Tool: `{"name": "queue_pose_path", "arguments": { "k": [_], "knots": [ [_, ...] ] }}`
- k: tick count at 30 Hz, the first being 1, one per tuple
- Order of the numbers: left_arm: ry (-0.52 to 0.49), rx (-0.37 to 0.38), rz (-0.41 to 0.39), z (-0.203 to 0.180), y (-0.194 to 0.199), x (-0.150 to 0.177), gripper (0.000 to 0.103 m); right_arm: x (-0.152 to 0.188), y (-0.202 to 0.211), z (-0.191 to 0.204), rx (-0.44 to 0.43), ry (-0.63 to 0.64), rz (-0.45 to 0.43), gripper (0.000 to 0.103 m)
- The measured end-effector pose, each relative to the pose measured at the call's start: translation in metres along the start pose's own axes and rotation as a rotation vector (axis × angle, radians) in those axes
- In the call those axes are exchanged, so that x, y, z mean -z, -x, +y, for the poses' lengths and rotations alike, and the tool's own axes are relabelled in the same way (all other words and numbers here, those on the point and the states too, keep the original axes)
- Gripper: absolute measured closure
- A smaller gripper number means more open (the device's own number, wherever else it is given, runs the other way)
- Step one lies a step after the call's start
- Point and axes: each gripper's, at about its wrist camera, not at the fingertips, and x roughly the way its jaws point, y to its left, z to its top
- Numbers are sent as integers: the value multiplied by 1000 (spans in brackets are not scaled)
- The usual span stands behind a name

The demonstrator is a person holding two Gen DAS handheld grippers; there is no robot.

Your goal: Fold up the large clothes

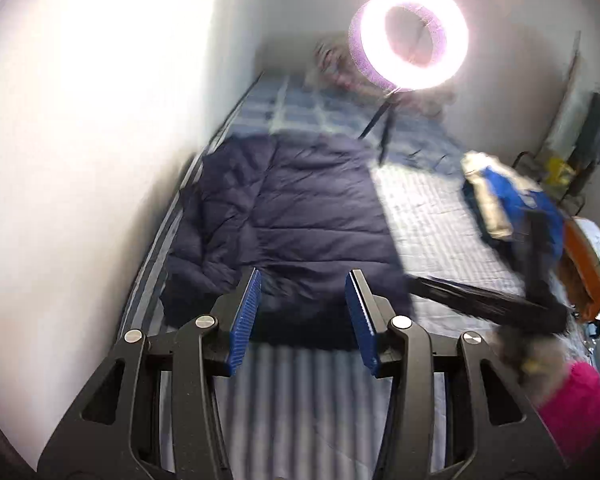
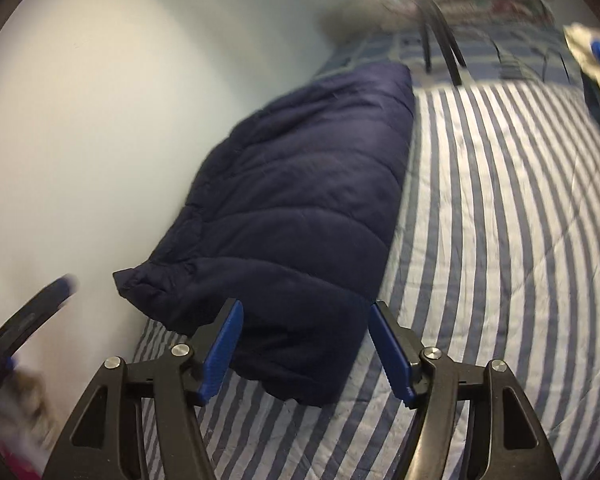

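A dark navy quilted puffer jacket [image 1: 292, 216] lies folded lengthwise on the striped bed sheet [image 1: 440, 216], along the white wall. My left gripper [image 1: 303, 316] is open and empty, hovering above the jacket's near end. The right gripper shows blurred at the right of the left wrist view [image 1: 480, 300]. In the right wrist view the jacket [image 2: 300, 184] stretches away from my right gripper [image 2: 306, 344], which is open and empty just above the jacket's near end. The striped sheet [image 2: 500, 220] lies to its right. The left gripper shows blurred at the lower left [image 2: 32, 320].
A white wall [image 1: 100, 160] runs along the bed's left side. A lit ring light [image 1: 414, 34] on a tripod stands on the bed beyond the jacket. A pile of blue and white clothes [image 1: 508, 196] sits at the right. A pillow pile lies at the far end.
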Motion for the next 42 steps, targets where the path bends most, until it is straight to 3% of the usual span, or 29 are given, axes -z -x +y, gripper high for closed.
{"name": "queue_pose_path", "arguments": {
  "k": [3,7,10,15,19,24,28,37,39,42],
  "knots": [
    [-39,-156,31,19,-49,0,58,3,-18,-14,-28,-47,21,34],
    [-131,-322,129,38,-105,20,54,8,-32,-28,-75,-90,37,31],
    [-153,-363,140,47,-125,31,46,10,-47,-34,-121,-115,51,29],
    [-32,-278,163,72,-132,34,43,13,-72,-30,-205,-151,91,33],
    [-63,-297,163,73,-131,35,40,9,-81,-22,-213,-139,110,60],
    [-38,-270,177,69,-123,29,40,-3,-65,0,-144,-33,117,74],
    [-7,-201,196,61,-111,32,40,-15,-41,8,-124,36,127,76],
    [50,99,220,46,-73,54,40,6,14,-25,-57,71,188,76],
    [100,172,237,54,-70,51,33,13,22,-35,-39,79,201,76],
    [243,260,262,79,-78,40,28,18,27,-43,-36,74,211,65]
  ]
}}
